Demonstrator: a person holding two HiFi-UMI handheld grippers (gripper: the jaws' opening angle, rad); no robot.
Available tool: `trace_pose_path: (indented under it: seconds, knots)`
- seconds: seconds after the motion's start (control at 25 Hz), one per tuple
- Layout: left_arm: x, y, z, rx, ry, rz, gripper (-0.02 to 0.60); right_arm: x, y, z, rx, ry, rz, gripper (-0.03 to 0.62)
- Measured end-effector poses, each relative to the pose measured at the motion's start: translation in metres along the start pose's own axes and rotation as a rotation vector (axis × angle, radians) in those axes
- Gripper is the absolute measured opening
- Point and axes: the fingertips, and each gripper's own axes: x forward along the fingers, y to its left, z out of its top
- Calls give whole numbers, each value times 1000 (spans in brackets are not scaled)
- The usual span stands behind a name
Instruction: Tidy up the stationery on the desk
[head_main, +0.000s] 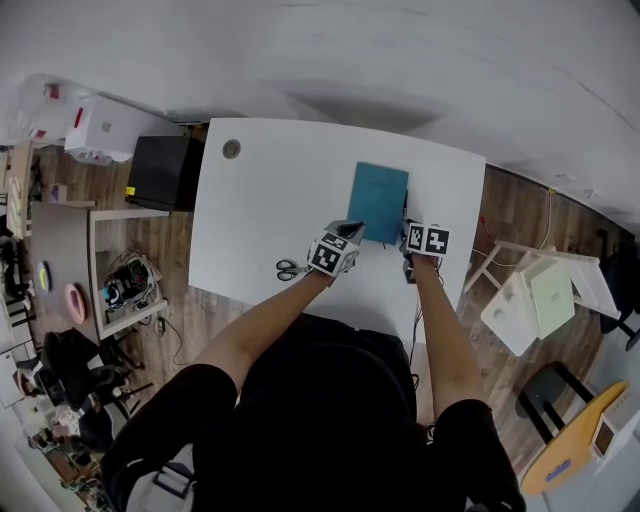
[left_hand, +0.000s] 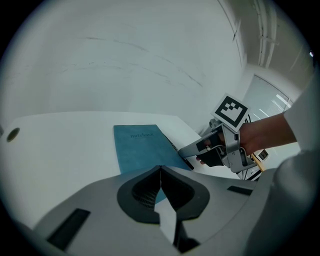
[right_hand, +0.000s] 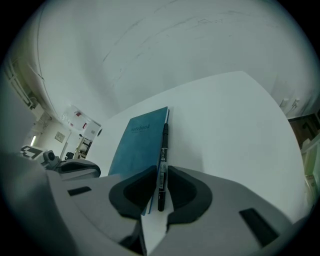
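Teal notebook (head_main: 378, 200), black pen (right_hand: 162, 160) (white label band), white desk (head_main: 265, 200).

The left half of the desk (head_main: 258, 210) lies bare from the cable hole (head_main: 231, 149) at its far corner down to the scissors (head_main: 291, 268) near the front edge, so there is wide room for a hand. The notebook (head_main: 378, 200) fills the middle, flat and low. The pen (right_hand: 163, 145) lies tight along its right edge, running in between the slightly parted jaws of my right gripper (right_hand: 161, 172). My left gripper (left_hand: 160, 170), jaws together, sits at the notebook's near left corner, close beside the right one — little gap between them. Right of the pen, the desk is bare to its edge.
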Motion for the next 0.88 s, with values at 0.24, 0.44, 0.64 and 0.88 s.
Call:
trace_pose_path:
  seconds: [0.24, 0.44, 0.64, 0.88]
  knots:
    - [-18, 11, -9, -28, -16, 9, 14, -1, -5, -2, 87, -11, 25, 66]
    - [-39, 30, -21, -55, -28, 40, 14, -8, 1, -2, 46, -16, -5, 67]
    - [-82, 46, -24, -86, -93, 13, 14, -26, 33, -12, -146, -14, -64, 67]
    - [-140, 70, -74, -12, -26, -96, 15, -17, 135, -79, -341, 43, 48, 67]
